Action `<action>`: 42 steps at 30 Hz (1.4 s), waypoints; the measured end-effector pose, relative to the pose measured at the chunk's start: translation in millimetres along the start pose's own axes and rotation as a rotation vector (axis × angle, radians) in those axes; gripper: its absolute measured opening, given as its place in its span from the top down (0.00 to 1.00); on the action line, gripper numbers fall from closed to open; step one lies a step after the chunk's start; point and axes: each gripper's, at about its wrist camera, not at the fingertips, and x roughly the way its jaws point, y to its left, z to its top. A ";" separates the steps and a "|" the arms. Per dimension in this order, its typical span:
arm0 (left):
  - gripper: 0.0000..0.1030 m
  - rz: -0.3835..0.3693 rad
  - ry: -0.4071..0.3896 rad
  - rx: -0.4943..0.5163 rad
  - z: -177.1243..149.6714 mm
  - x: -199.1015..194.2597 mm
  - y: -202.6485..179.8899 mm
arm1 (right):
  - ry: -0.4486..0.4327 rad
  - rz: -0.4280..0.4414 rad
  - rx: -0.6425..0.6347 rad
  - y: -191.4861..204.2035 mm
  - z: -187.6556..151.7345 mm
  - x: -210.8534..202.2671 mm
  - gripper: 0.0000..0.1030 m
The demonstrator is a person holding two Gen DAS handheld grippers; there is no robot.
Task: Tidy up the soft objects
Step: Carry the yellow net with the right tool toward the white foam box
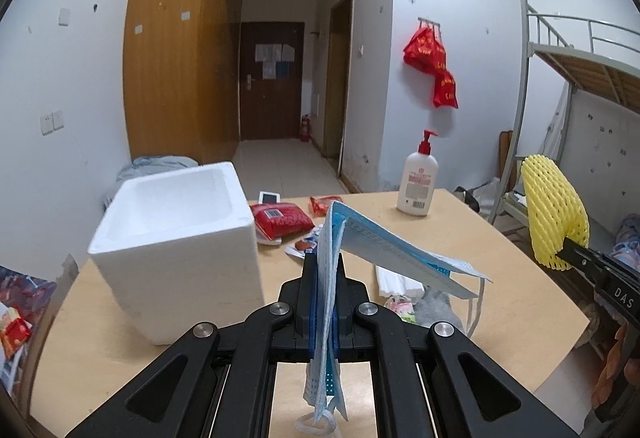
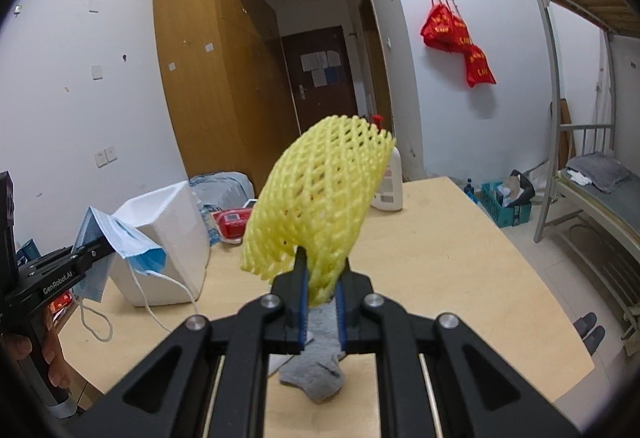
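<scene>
Our left claw (image 1: pixel 325 270) is clamped tight on a blue face mask (image 1: pixel 384 242), which stands up between the jaws and flops over to the right of them, its white ear loops dangling below. Ahead and to the left of this claw sits an open white foam box (image 1: pixel 176 238) on the pale wooden table (image 1: pixel 500 250); straight ahead, past the mask, lie a red packet (image 1: pixel 282 218) and smaller wrappers, and farther off to the right a white pump bottle (image 1: pixel 418 182) stands upright. Just ahead on the right, partly under the drooping mask, we see a white bundle and something grey, too hidden to name. Our right claw (image 2: pixel 322 278) is likewise squeezed shut, gripping the lower edge of a yellow foam fruit net (image 2: pixel 320 198) that rises above the fingertips and curls forward, clear of the table. Directly beneath this claw a grey sock (image 2: pixel 320 370) lies flat on the tabletop. Off to its left we see the other claw (image 2: pixel 94 250) with the mask, held up just beside the foam box (image 2: pixel 168 222), and a hand (image 2: pixel 52 354) wrapped around its handle.
</scene>
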 end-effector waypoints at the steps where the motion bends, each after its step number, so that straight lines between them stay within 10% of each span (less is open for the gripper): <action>1: 0.95 0.000 -0.007 0.001 0.0 -4.3 1.0 | -0.005 -0.001 -0.002 0.2 -0.2 -2.1 0.86; 42: 0.95 0.328 -0.073 -0.099 -10.1 -74.8 96.5 | 0.033 0.369 -0.191 117.2 -1.0 42.9 0.86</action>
